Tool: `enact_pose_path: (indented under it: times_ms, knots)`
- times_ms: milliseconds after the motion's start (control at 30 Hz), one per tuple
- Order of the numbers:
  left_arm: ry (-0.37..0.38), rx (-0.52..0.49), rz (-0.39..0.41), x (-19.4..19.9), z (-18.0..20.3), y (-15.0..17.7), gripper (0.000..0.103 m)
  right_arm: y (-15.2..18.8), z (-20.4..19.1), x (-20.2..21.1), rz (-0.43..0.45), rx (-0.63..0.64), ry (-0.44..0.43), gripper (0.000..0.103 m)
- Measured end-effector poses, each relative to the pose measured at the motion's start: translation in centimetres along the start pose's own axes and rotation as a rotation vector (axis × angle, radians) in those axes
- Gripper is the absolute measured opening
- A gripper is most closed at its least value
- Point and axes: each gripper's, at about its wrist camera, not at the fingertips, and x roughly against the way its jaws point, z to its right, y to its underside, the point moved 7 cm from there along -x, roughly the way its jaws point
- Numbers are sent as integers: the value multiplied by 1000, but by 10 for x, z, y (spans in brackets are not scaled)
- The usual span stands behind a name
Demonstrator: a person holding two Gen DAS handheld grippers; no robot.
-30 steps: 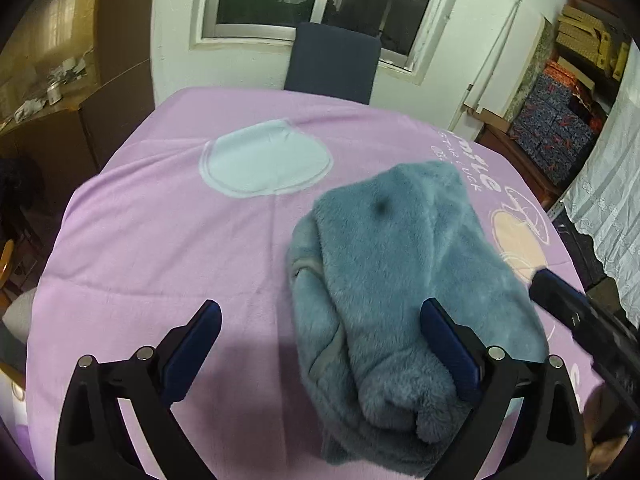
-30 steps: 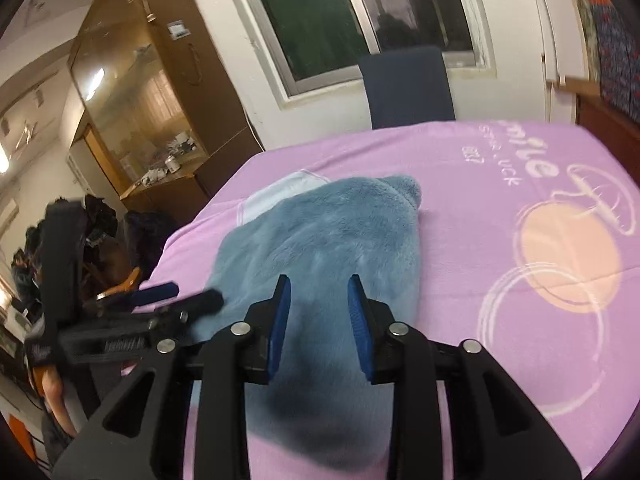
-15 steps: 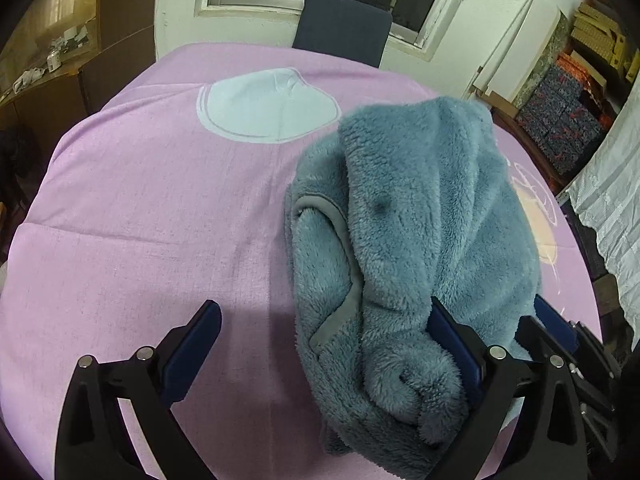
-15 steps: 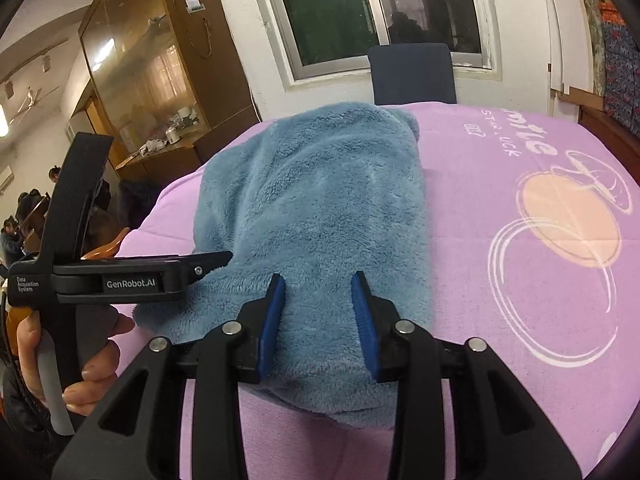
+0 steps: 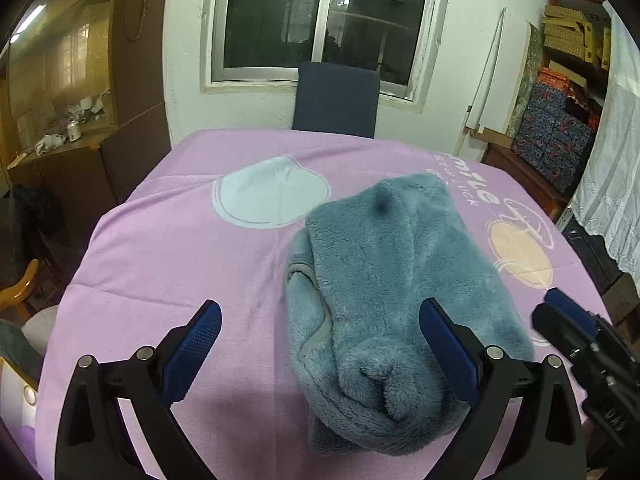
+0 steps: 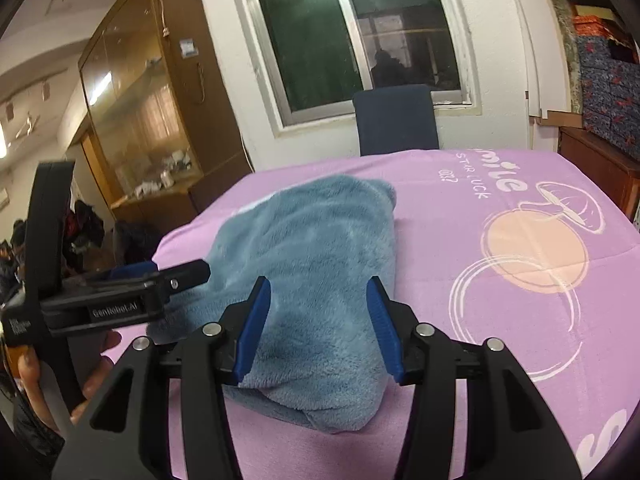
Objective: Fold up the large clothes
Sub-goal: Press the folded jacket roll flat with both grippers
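folded fleece garment point(image 5: 400, 292), long axis toward window point(image 5: 324, 20)

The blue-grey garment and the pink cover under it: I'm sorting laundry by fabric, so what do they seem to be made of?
The blue-grey garment looks like thick plush fleece, probably synthetic: a long fuzzy matte pile, soft rounded folds, and a smoother grey binding along one edge. The pink cover looks like a thin, flat woven or brushed cloth, matte, with printed circles and lettering and shallow creases. The exact fibre cannot be told.

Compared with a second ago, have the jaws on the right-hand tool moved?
Yes. The right gripper is opening: its jaws stand wider apart over the blue fleece garment, which lies on the pink tablecloth, pinched by neither.
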Motion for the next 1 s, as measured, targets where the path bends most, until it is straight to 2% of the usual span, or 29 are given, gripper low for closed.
enact_pose_path:
  times_ms: [100,200,267,433,667,1000]
  knots:
    - [-27,-17,-44,-11,3,6,100,2,4,-5,-22,-10,7,50]
    - [-56,-47,-99,-26,3,15,100,13,10,-23,-97,-32,14,50]
    - [-69,-59,-110,-29,2,20,100,21,16,-33,-136,-66,7,58]
    - [-76,-66,-101,-27,3,21,100,22,26,-37,-150,-134,-28,63]
    - [-63,-65,-59,-16,7,13,100,17,31,-31,-131,-166,-52,72]
    - [-16,-54,-26,-6,11,7,100,15,43,-29,-140,-276,-126,76]
